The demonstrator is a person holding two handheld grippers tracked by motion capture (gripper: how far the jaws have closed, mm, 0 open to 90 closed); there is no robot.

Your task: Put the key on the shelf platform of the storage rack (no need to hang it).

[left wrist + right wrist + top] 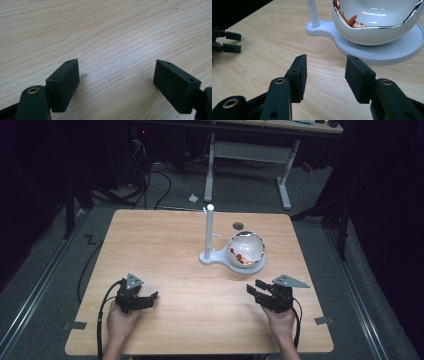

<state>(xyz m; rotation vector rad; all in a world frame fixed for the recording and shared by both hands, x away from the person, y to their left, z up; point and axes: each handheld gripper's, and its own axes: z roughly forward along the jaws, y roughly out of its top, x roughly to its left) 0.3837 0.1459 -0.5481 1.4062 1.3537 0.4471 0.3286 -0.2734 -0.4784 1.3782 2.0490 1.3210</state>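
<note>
A glossy white bowl [246, 249] with a chrome rim sits on a ribbed white stand [220, 258], right of centre on the wood-grain table [165, 245]. Left tool [151, 297] gapes wide, empty; right tool [254, 288], near the stand, is partly open, empty.

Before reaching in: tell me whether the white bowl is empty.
Not empty: the white bowl holds reddish pieces against its inner wall.
</note>
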